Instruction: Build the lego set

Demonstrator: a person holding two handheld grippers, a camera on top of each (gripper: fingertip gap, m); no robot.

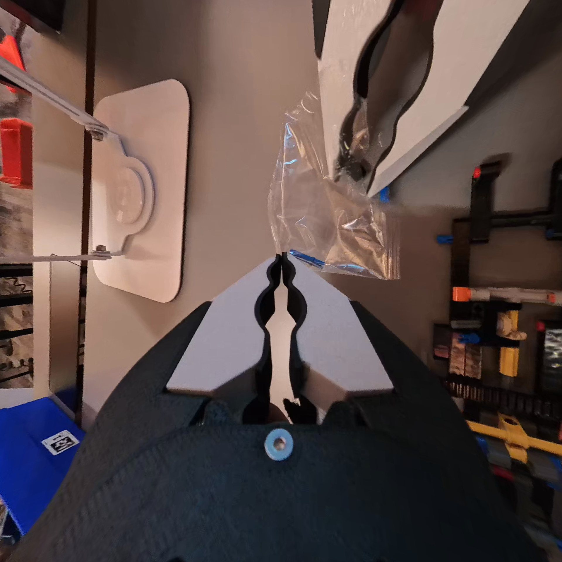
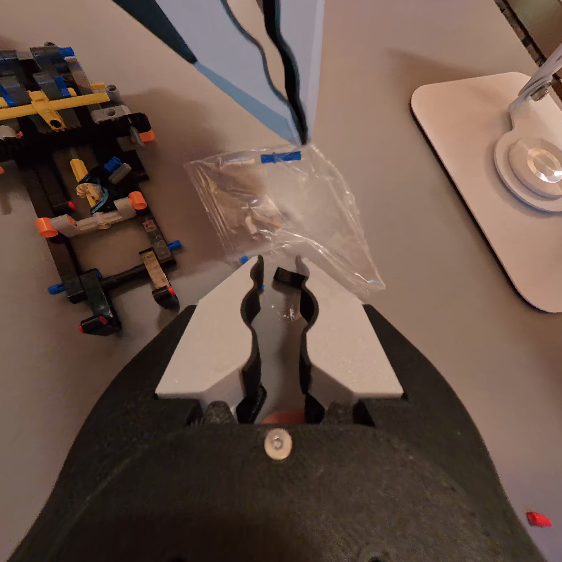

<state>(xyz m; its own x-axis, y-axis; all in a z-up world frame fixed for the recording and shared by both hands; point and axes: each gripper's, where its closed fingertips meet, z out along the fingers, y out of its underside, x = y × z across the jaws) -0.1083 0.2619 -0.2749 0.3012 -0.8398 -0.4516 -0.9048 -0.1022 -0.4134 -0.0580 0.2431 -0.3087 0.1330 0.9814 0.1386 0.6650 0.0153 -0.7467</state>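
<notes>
A clear plastic bag (image 1: 328,219) hangs above the table, with a blue pin (image 1: 307,258) inside. My left gripper (image 1: 281,255) is shut on the bag's corner. In the right wrist view it comes in from the top, pinching the bag (image 2: 273,206) next to the blue pin (image 2: 280,157). My right gripper (image 2: 279,262) is open, jaws a little apart. The bag's lower edge and a small black piece (image 2: 287,278) sit between its fingers, the piece against the right one. In the left wrist view it (image 1: 354,170) is at the bag's far side. The partly built black, yellow and orange lego model (image 2: 91,197) lies on the table; it also shows in the left wrist view (image 1: 501,319).
A white flat stand base (image 2: 486,182) with a metal arm sits on the table beyond the bag; it also shows in the left wrist view (image 1: 140,188). A blue bin (image 1: 30,456) is at the lower left. A loose red piece (image 2: 538,518) lies on the table at the lower right.
</notes>
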